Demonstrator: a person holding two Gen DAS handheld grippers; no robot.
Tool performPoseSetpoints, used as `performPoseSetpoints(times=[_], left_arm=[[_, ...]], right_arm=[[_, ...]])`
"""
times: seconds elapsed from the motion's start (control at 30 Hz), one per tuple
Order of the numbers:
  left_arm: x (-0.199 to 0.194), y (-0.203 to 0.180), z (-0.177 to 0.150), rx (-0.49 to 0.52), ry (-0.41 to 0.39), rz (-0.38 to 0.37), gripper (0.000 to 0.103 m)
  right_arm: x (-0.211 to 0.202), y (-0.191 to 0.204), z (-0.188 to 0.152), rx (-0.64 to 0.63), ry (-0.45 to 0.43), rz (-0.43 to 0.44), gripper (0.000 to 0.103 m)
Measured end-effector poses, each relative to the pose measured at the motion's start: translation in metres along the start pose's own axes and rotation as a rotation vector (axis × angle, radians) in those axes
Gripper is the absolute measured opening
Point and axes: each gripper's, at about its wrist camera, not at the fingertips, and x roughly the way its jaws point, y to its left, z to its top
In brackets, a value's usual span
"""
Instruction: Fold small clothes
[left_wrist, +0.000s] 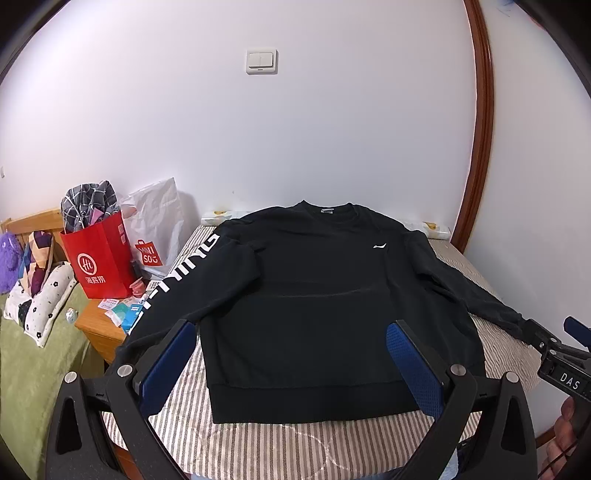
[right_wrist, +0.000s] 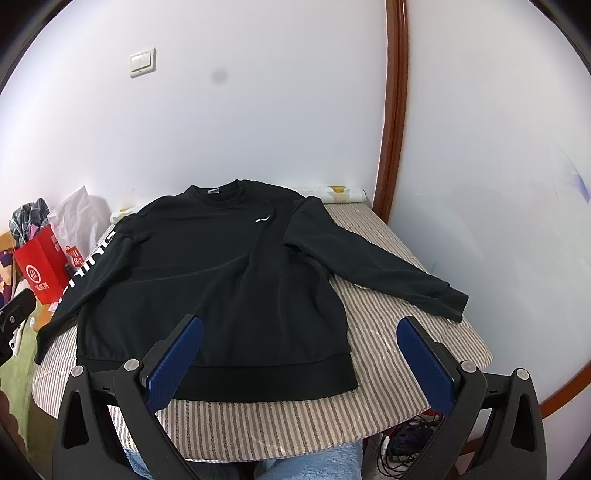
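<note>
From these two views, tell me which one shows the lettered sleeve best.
The left wrist view: the lettered sleeve runs nearly full length, its white letters legible from shoulder to where the left gripper hides the cuff. The right wrist view shows the sleeve edge-on at the sweatshirt's side, letters squeezed and partly hidden.
</note>
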Motion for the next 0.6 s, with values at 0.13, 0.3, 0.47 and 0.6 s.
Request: performPoseSetpoints(times=[0.13, 0.3, 0.47, 0.6], left_arm=[[0.002, 0.001, 0.003, -0.005, 0.001, -0.007, 0.103], [0.012, 0.002, 0.01, -0.008, -0.005, -0.014, 0.103], [0.038, 0.007, 0.014, -0.016, 0.034, -0.012, 0.103], [0.07, 0.026, 0.01, -0.044, 0.1, -0.008, 0.103]], right_arm=[[0.002, 0.003, 0.003, 0.003, 0.003, 0.002, 0.103], [0.011, 0.008, 0.011, -0.009, 0.014, 0.001, 0.103], [0.031, 0.016, 0.016, -0.031, 0.03, 0.012, 0.103], [0.059, 0.02, 0.011, -0.051, 0.058, -0.016, 0.103]])
